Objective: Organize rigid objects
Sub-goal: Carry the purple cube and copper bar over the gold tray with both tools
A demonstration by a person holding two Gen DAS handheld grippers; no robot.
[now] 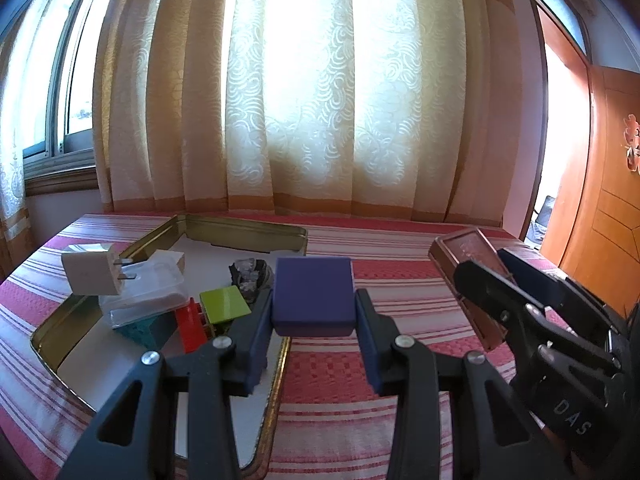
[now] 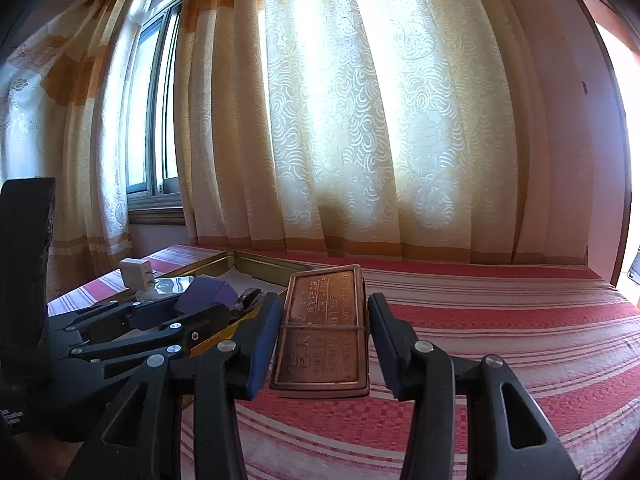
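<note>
the left claw (image 1: 314,316) is closed on the purple box (image 1: 313,294), both pads pressing its sides, and holds it just over the near rim of the gold tray (image 1: 276,396). ahead and left of this claw, inside the tray, the green tile (image 1: 224,304), red piece (image 1: 191,326) and white charger (image 1: 93,274) are crowded. if the box is released here, it could catch the rim and tip out.

the right claw (image 2: 323,330) is part open around the brown tin (image 2: 322,330); whether it is held or resting on the striped cloth (image 2: 520,340) i cannot tell. the grip covers only the sides, so the tin may slip.
</note>
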